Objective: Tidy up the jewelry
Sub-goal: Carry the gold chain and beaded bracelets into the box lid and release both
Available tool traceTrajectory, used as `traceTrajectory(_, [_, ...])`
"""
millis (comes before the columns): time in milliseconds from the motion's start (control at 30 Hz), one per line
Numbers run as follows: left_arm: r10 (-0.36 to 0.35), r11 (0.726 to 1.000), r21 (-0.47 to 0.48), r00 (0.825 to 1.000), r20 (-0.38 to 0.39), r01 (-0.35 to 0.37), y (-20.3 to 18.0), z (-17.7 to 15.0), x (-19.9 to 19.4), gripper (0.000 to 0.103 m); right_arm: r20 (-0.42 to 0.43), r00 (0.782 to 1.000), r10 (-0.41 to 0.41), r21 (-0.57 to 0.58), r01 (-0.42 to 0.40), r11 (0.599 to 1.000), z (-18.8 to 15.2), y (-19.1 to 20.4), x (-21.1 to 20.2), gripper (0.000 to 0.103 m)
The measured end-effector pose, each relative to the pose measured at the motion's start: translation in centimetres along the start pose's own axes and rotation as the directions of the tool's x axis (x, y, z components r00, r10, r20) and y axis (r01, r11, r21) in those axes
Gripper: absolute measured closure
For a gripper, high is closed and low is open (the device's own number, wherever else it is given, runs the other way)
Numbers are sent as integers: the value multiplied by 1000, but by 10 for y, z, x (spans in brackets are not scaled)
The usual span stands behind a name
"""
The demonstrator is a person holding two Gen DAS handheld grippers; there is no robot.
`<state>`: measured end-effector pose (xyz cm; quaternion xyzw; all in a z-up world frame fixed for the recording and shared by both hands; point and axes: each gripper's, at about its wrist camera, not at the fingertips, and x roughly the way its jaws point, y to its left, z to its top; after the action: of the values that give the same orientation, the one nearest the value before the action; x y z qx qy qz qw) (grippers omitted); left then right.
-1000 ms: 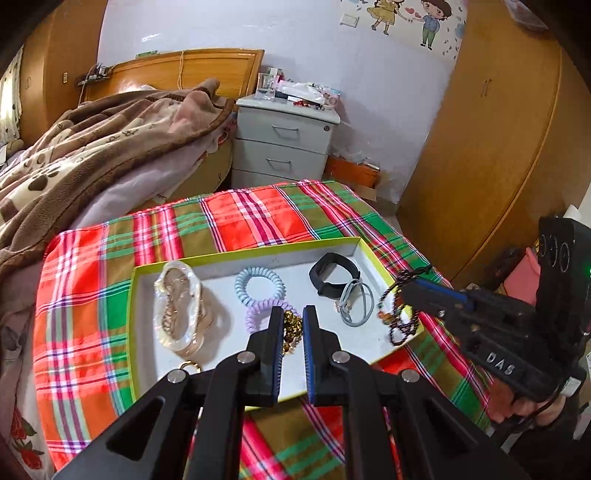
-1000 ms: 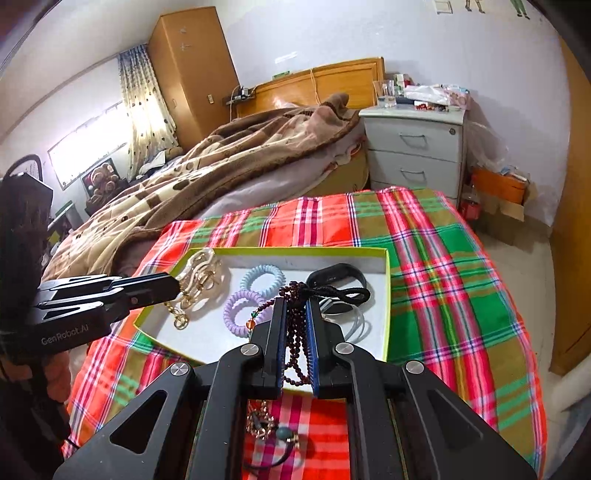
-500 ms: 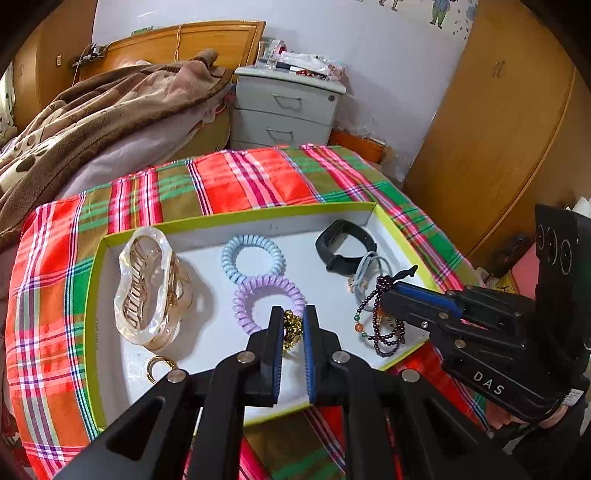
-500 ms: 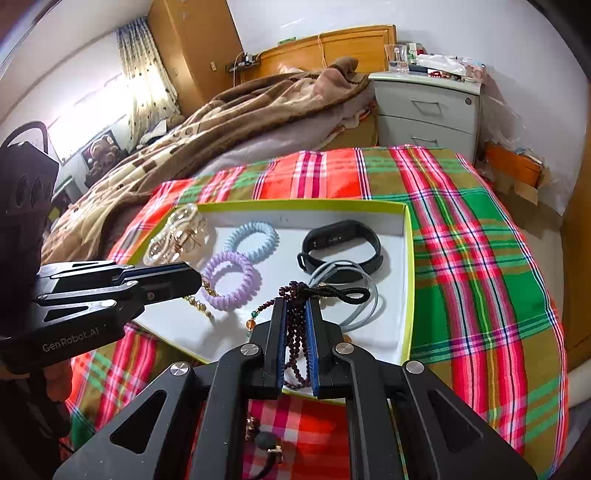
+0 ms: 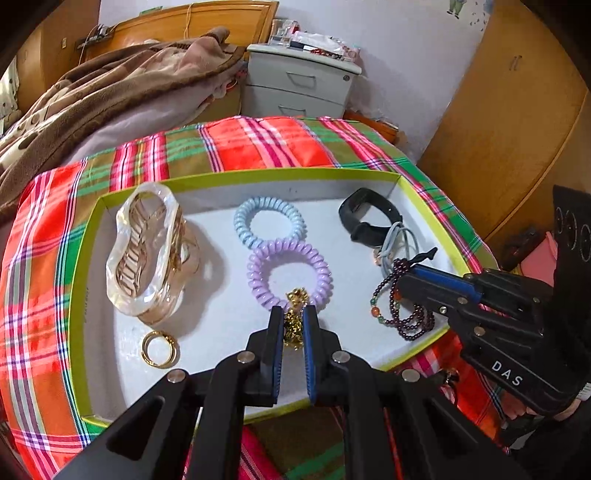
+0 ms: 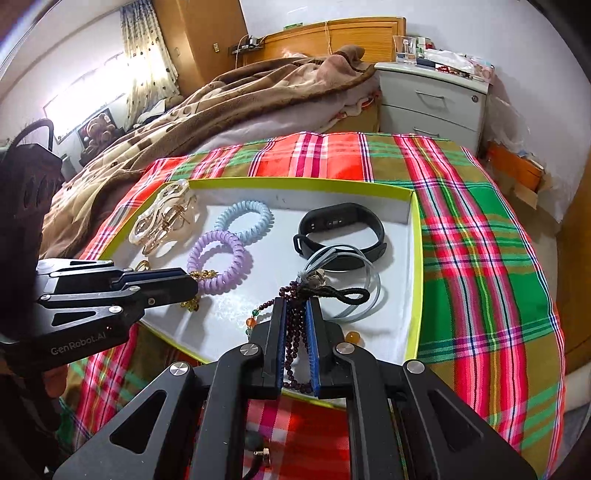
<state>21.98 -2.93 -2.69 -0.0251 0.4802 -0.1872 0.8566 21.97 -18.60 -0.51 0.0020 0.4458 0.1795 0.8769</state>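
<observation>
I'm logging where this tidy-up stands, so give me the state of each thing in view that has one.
Left tongs: shut on the gold chain.
Right tongs: shut on the dark bead bracelet, over the box.
Box: open, no lid in view.
Hair claw: lying in the box.
Black band: clasped in a loop.
Nightstand drawers: closed.

A home bedroom: bed with wooden headboard and rumpled brown blanket, grey bedside drawers cluttered on top, wooden wardrobe, dotted curtain at a bright window, cartoon wall stickers, plaid cloth spread under a jewelry tray
</observation>
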Motion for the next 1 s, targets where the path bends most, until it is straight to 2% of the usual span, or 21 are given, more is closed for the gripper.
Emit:
traceTrajectory(267, [10,1000,8,1000,2,-10,-3,-4,-2,92,-2,1000,-18,-1,18,1000,1,1,2,91])
traceTrajectory(400, [9,1000,4,1000,0,-9,-2,-4,-2,86,-3,1000,-23,1,23,1000,0,1,2,91])
traceTrajectory(500, [30,999,17,1000,4,-30,-5,-6,-5,75,-1,1000,-22,2,22,1000,0,1,2,89])
traceTrajectory(600, [22,1000,8,1000,2,-22,-3,-5,-4,74,0,1000,-25,6,25,1000,-1,1,1,87])
traceTrajectory(700, [31,999,10,1000,3,-31,-4,-6,-6,72,8,1000,-22,14,22,1000,-1,1,-1,78])
traceTrajectory(733, [30,999,13,1000,7,-30,-5,-6,-7,68,13,1000,-21,20,20,1000,-2,0,-3,69])
traceTrajectory(767, [28,1000,13,1000,10,-28,-5,-6,-9,67,17,1000,-18,25,17,1000,-2,-1,-4,65])
traceTrajectory(1000, [33,999,16,999,31,-34,-9,-8,-20,67,45,999,-11,46,9,999,-4,-1,-14,65])
